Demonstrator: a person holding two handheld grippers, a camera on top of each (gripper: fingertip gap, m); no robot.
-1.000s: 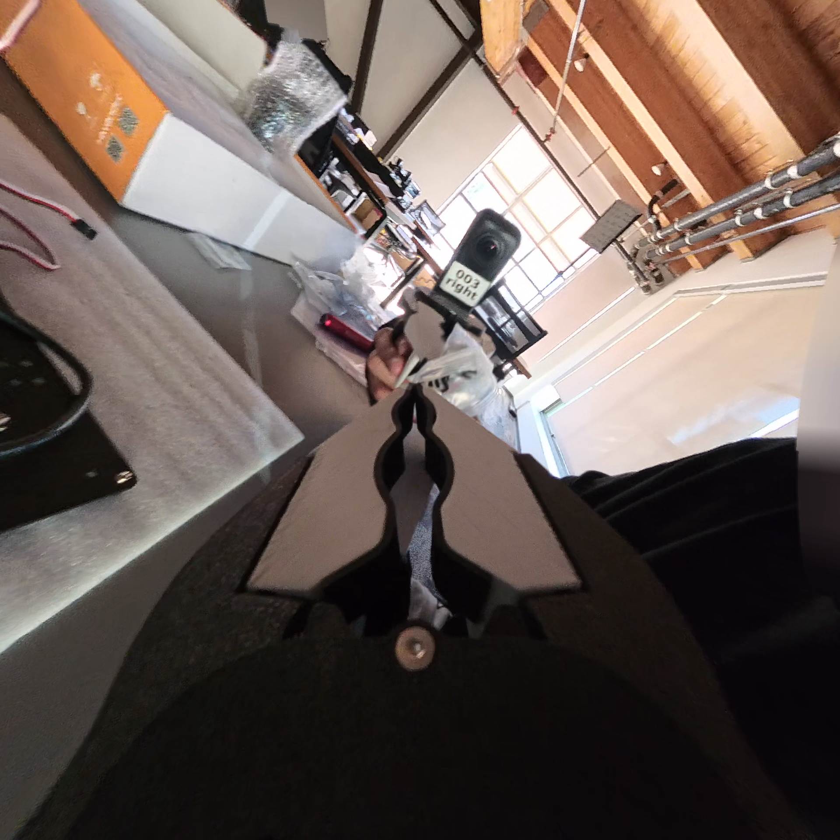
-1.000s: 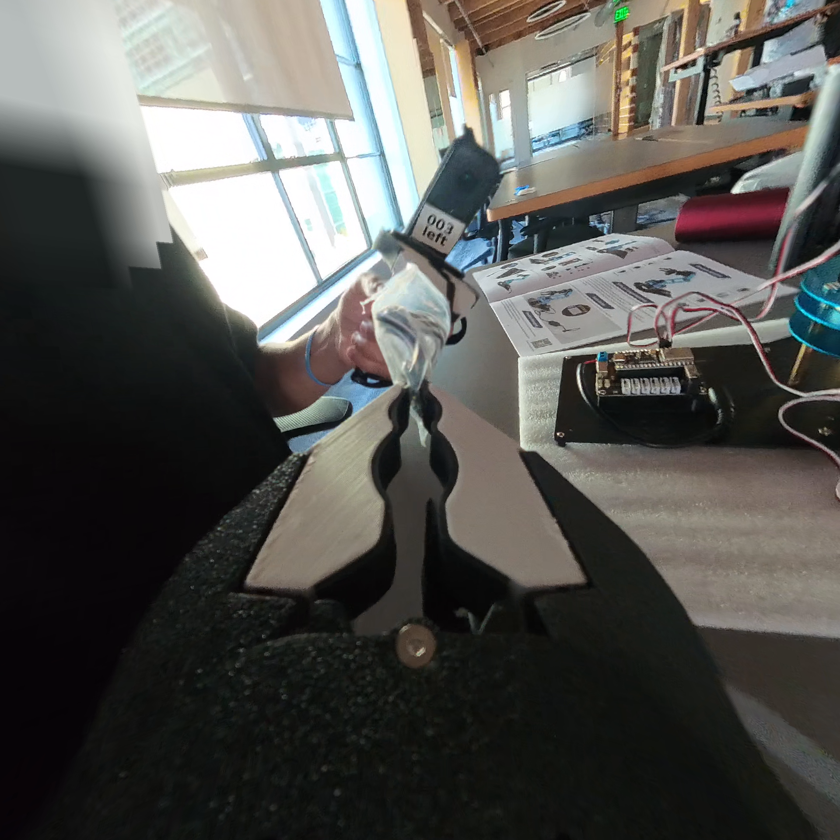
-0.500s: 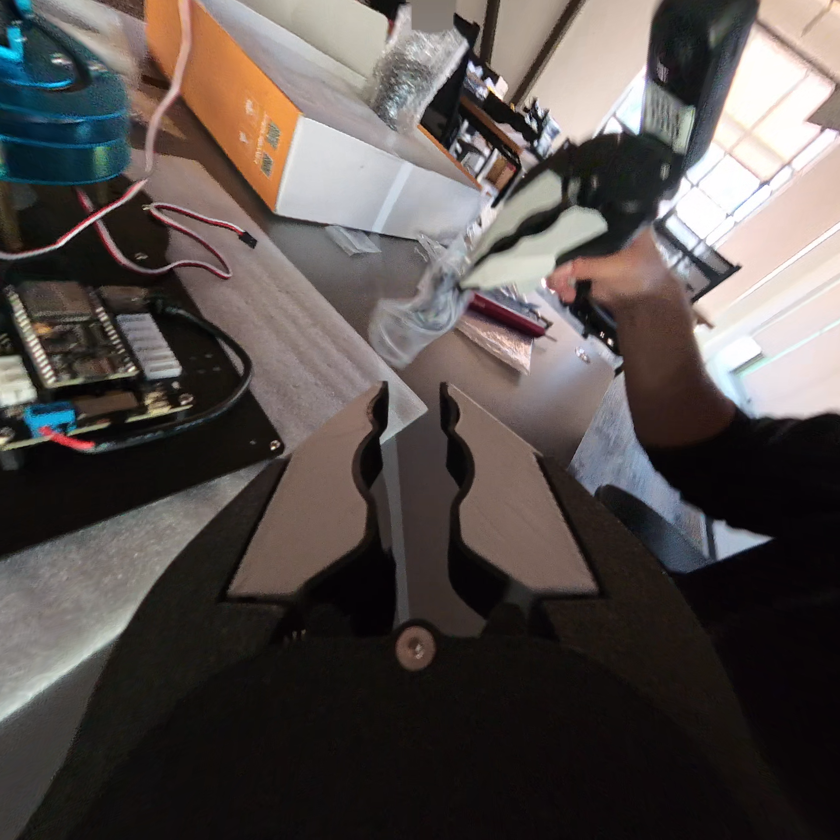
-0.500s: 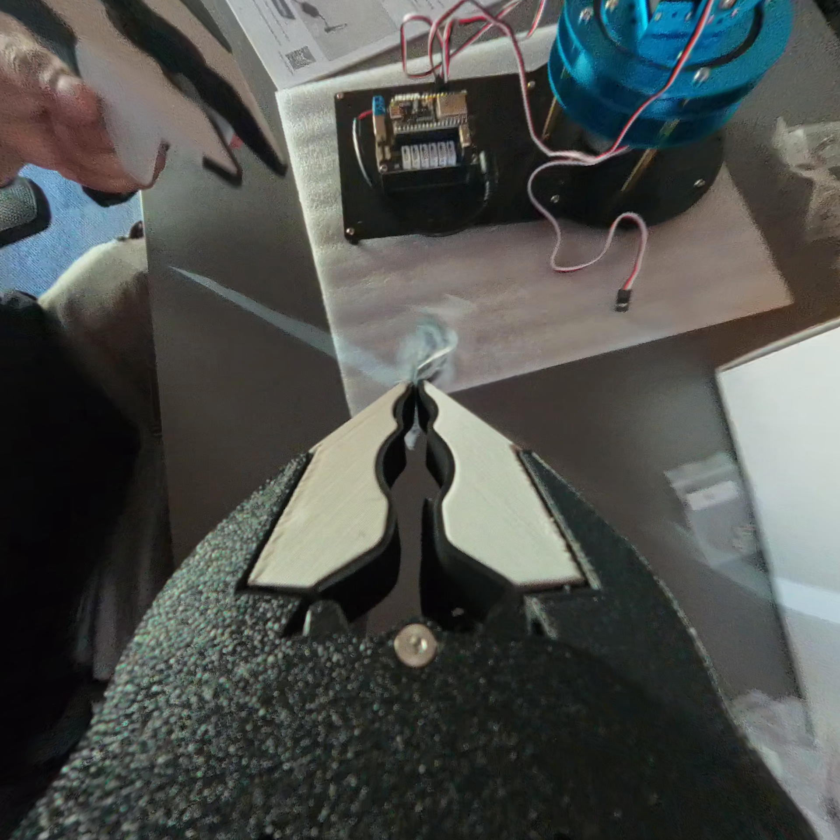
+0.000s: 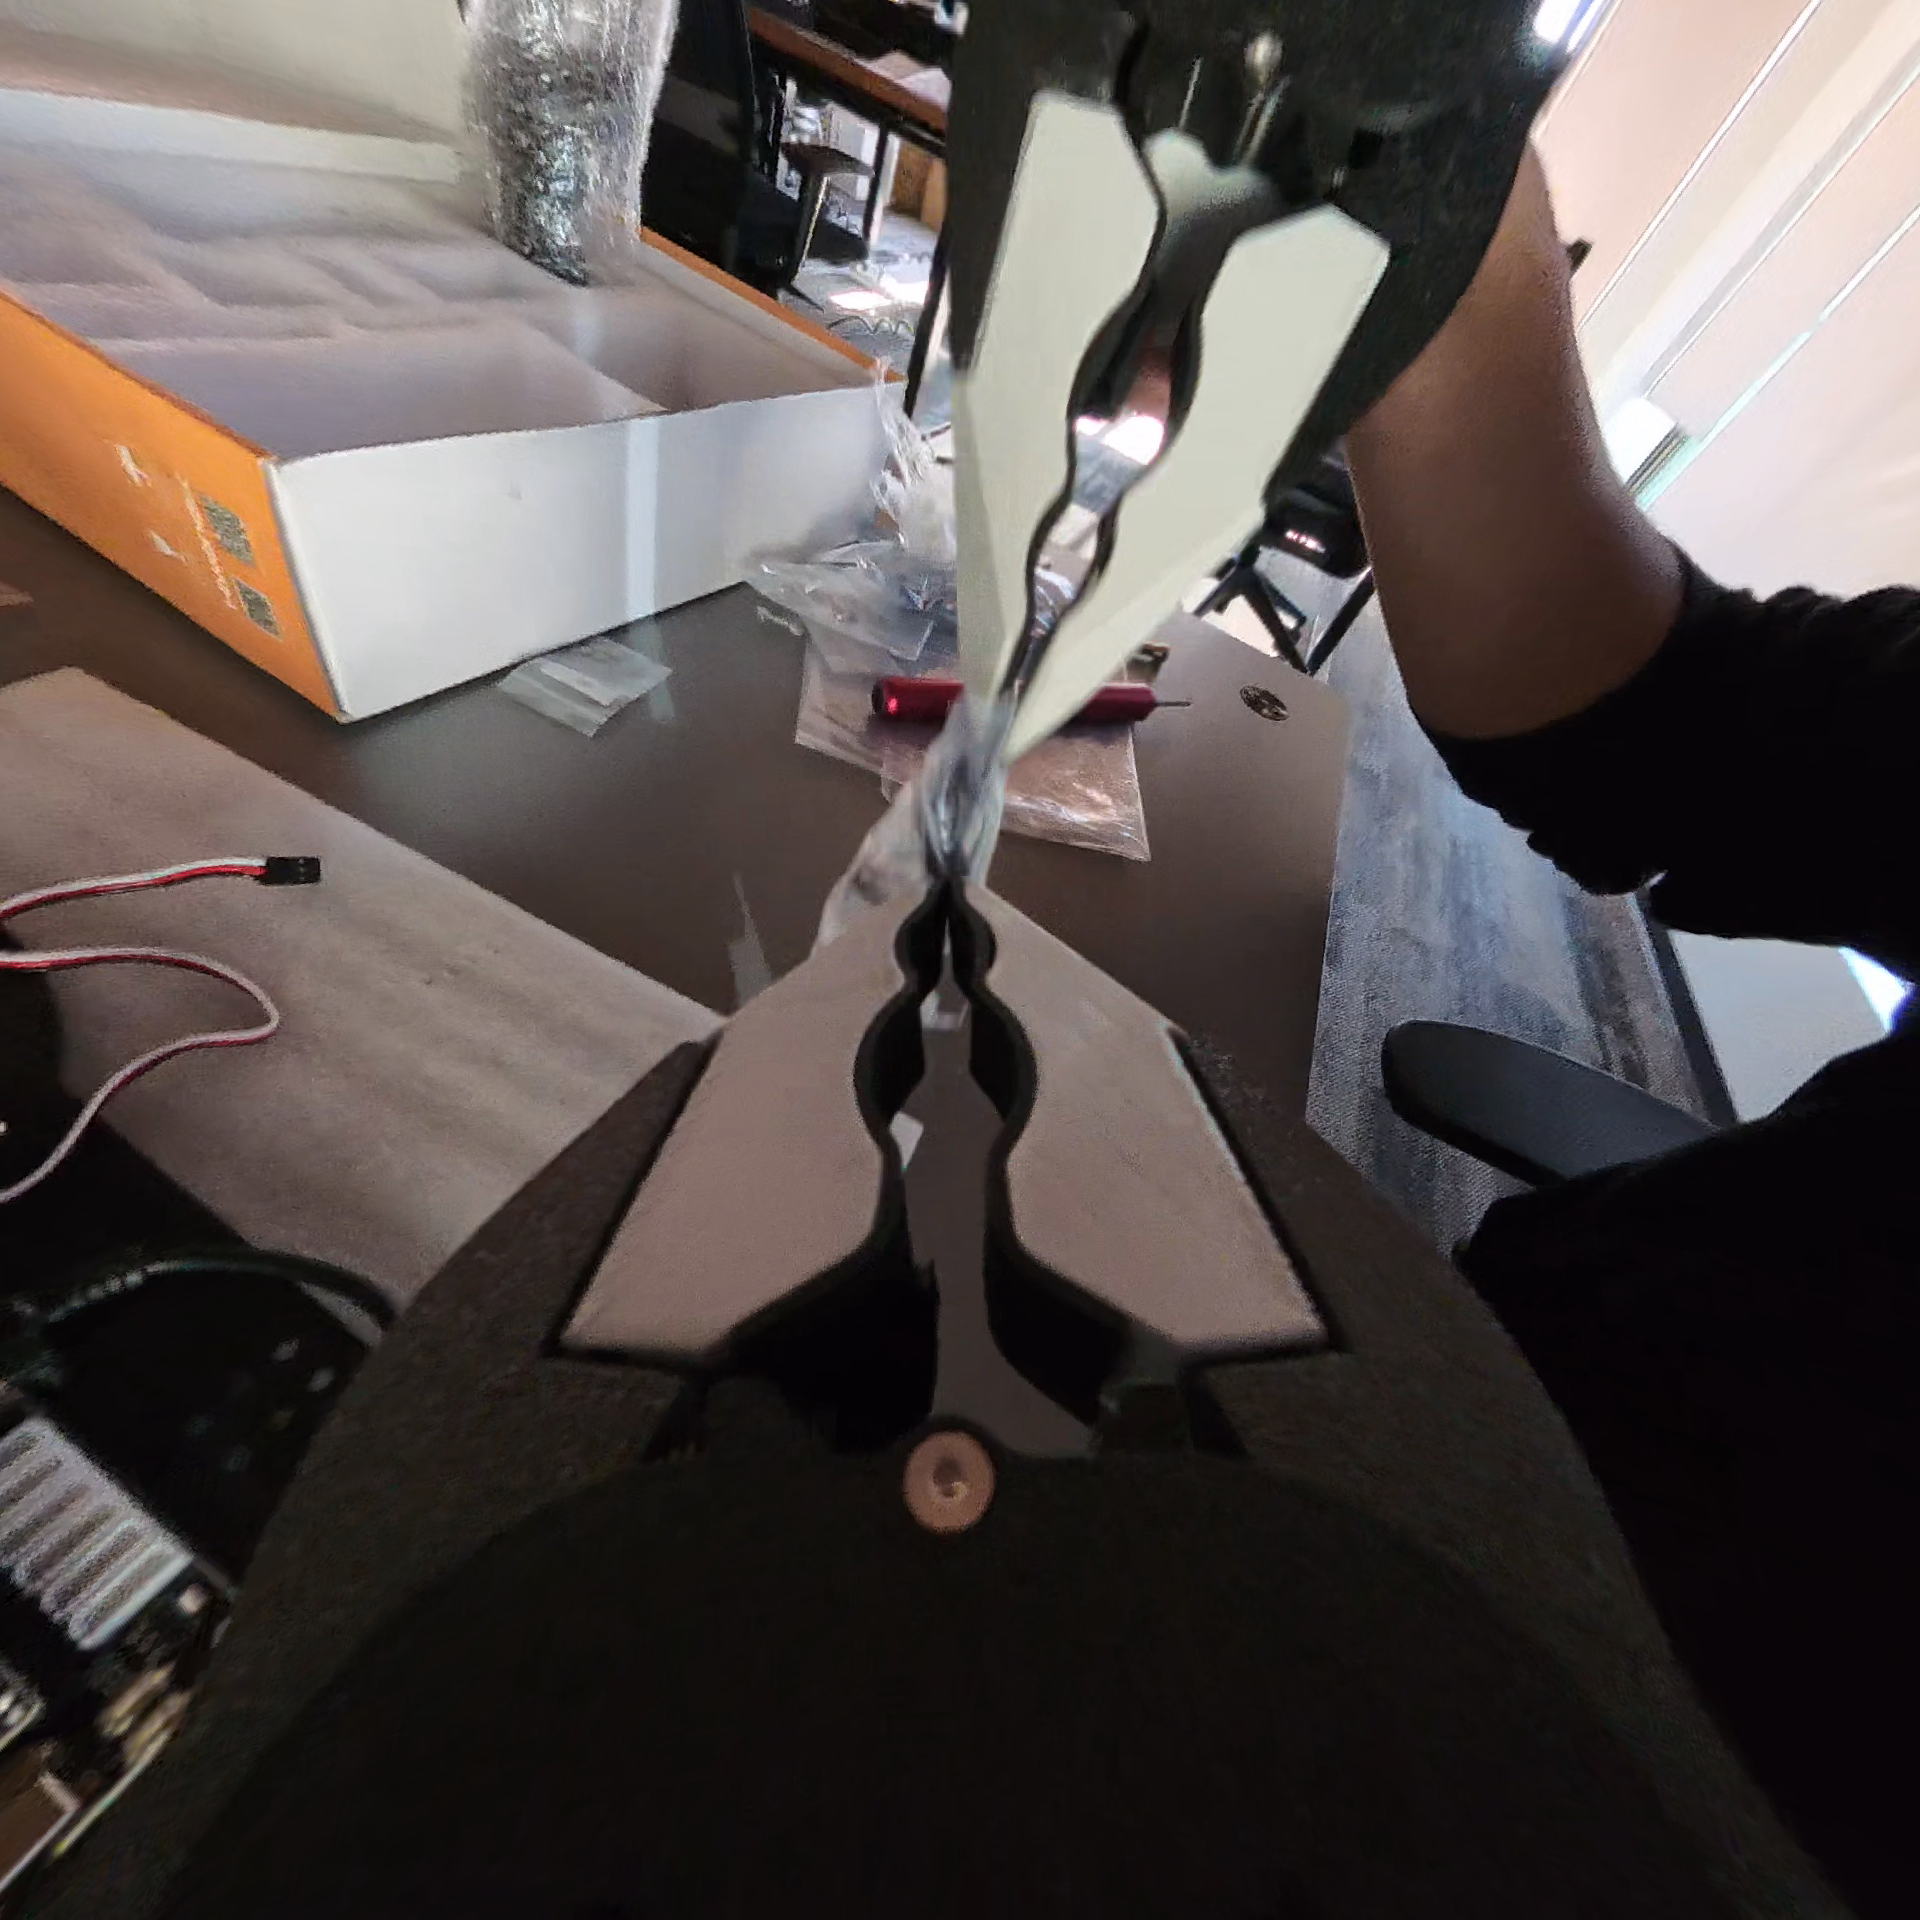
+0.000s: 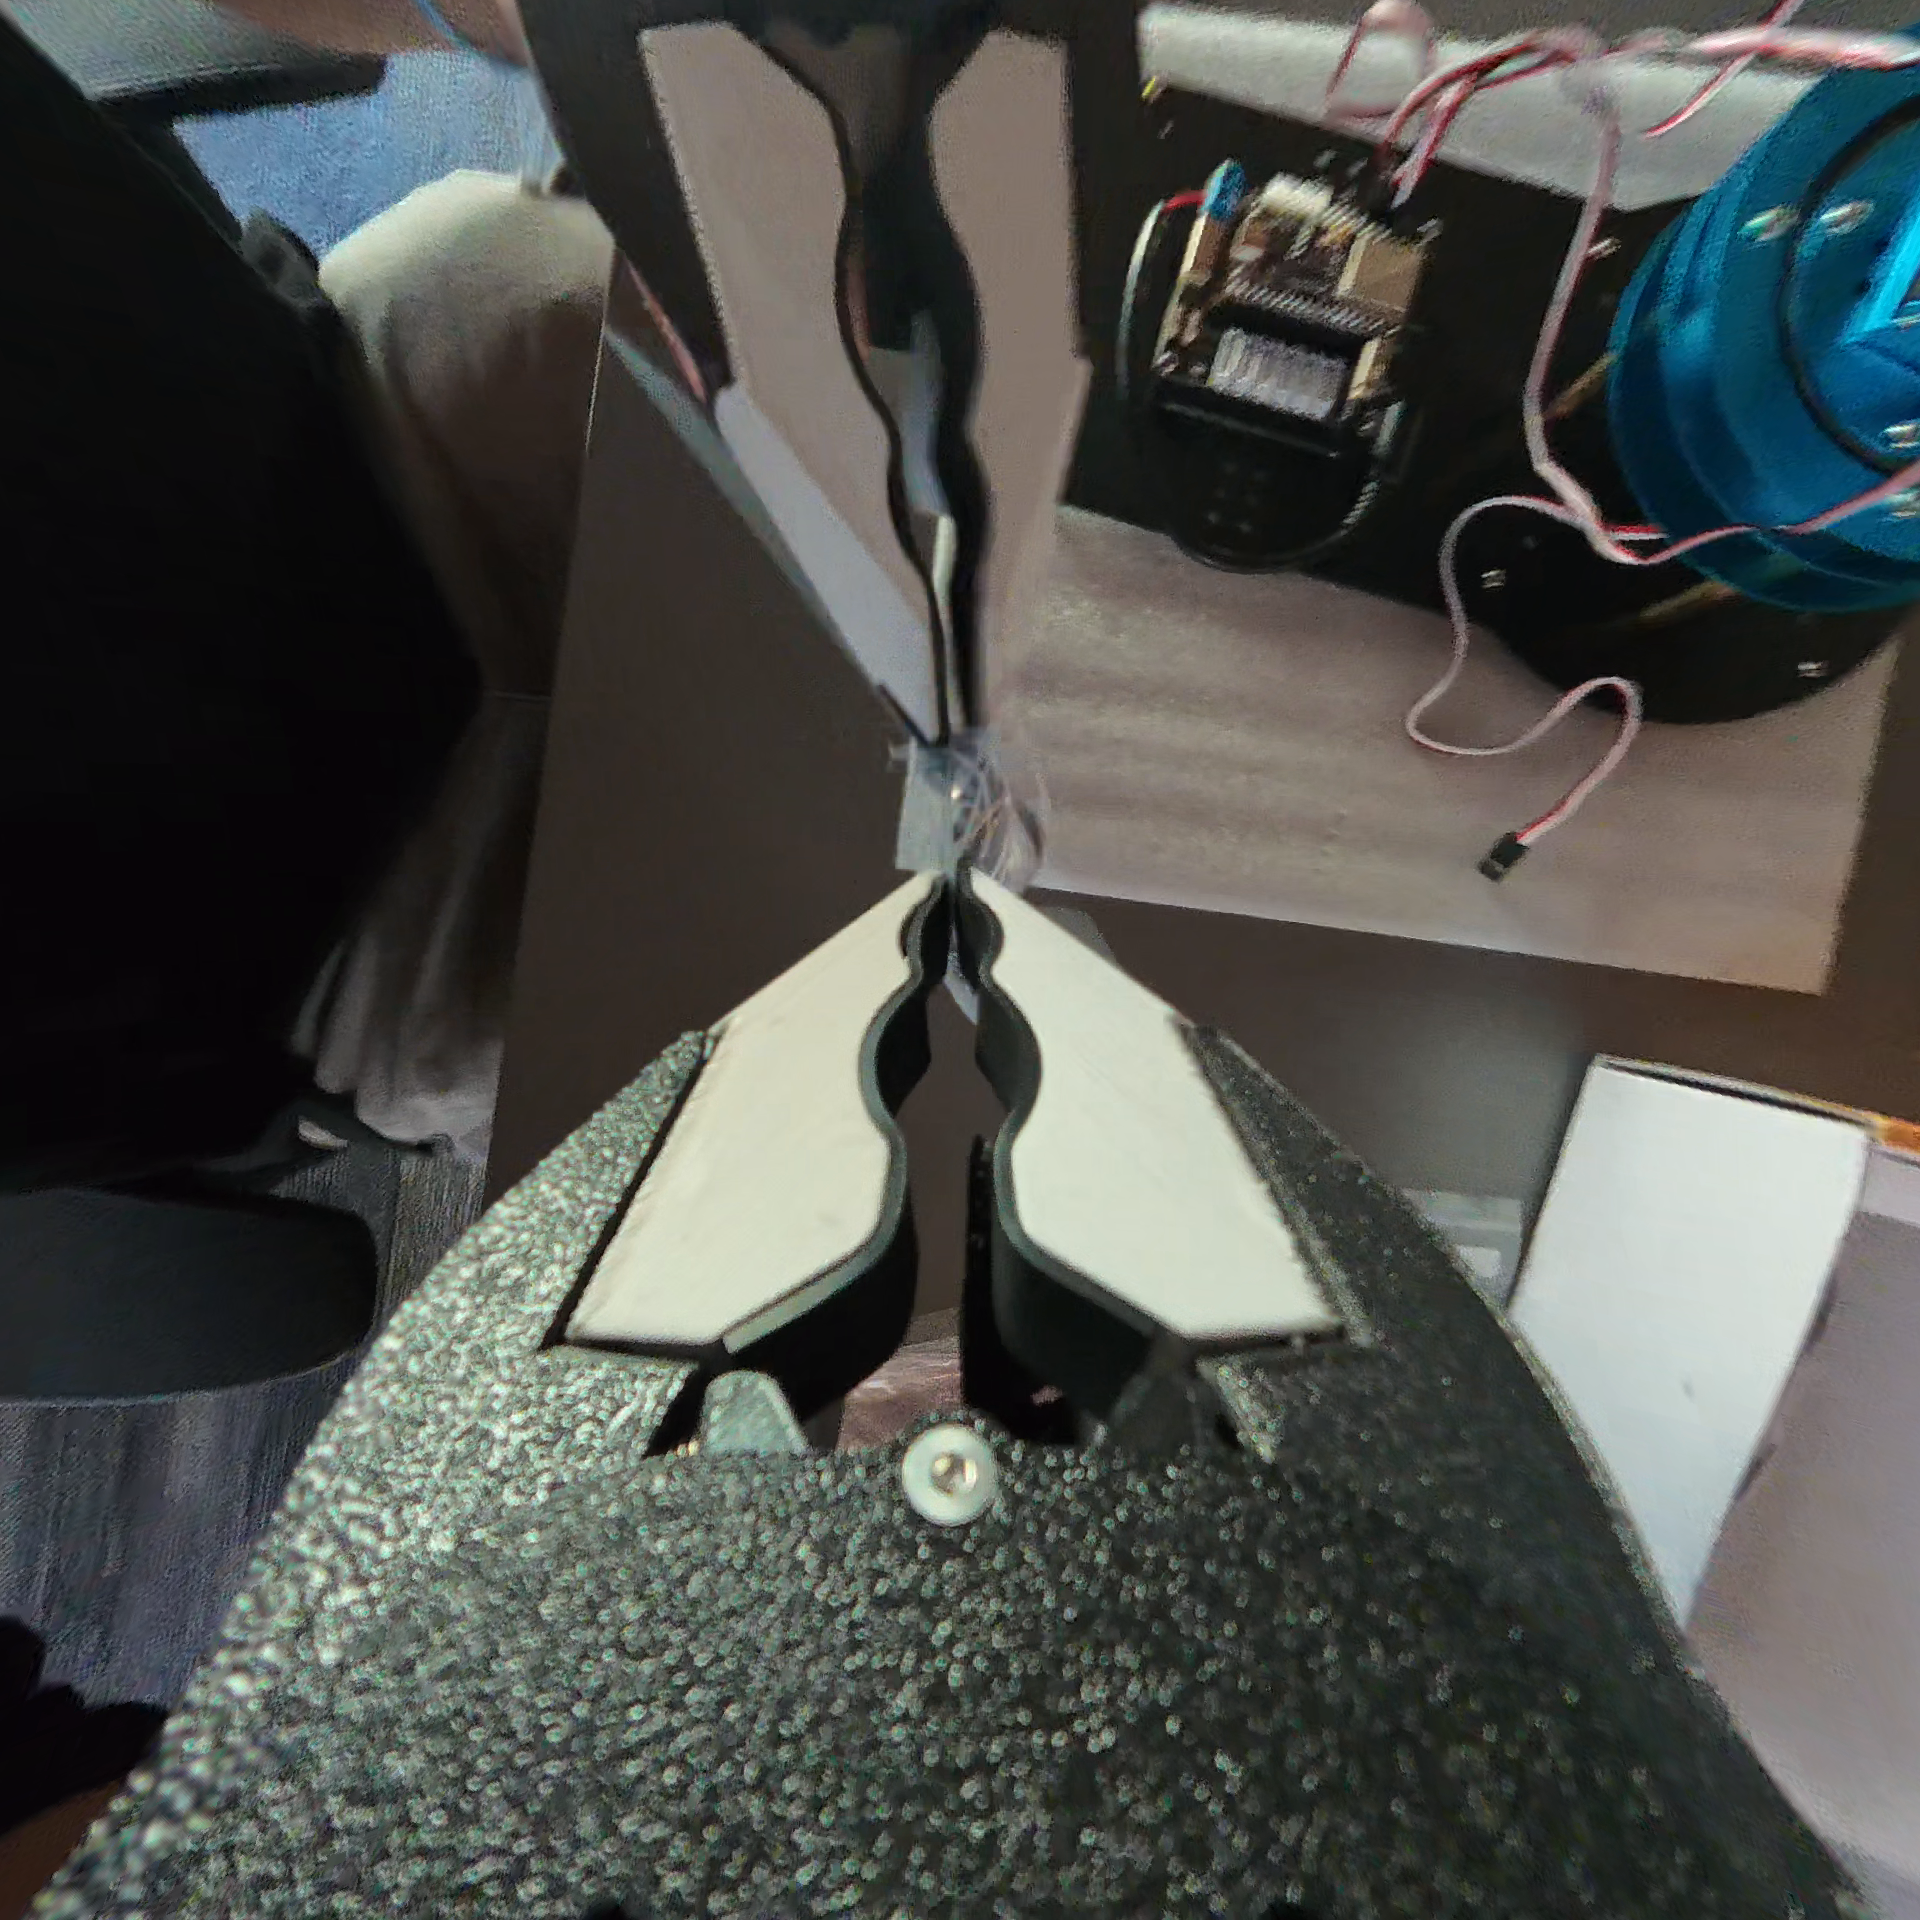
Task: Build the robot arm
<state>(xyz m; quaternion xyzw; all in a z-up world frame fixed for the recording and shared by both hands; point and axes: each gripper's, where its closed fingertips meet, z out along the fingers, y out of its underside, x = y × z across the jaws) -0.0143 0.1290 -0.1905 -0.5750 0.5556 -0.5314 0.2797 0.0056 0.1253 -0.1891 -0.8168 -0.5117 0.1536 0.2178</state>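
Observation:
A small clear plastic bag [image 5: 940, 805] with thin wires inside is stretched between my two grippers, above the dark table near the corner of the foam sheet [image 5: 364, 987]. My left gripper [image 5: 948, 896] is shut on its near end. My right gripper [image 5: 995, 722] comes down from above, tips shut on the other end. In the right wrist view, my right gripper [image 6: 951, 883] pinches the bag [image 6: 961, 800], and the left gripper [image 6: 951, 727] reaches in from the top, tips on the same bag. The bag's contents are blurred.
An open orange and white box [image 5: 416, 447] lies at the back left, with a bubble-wrap bundle [image 5: 551, 125] in it. A red tool [image 5: 914, 698] lies on loose plastic bags [image 5: 883, 582]. A black plate with a circuit board [image 6: 1278, 312], a blue round base [image 6: 1787, 312] and a loose servo lead [image 5: 281, 868] rest on the foam. The grippers are tip to tip, or close to it.
A second ago both grippers held the bag up in the air. Half a second ago the left gripper was open and off it. Now it has shut on the bag again, low over the table.

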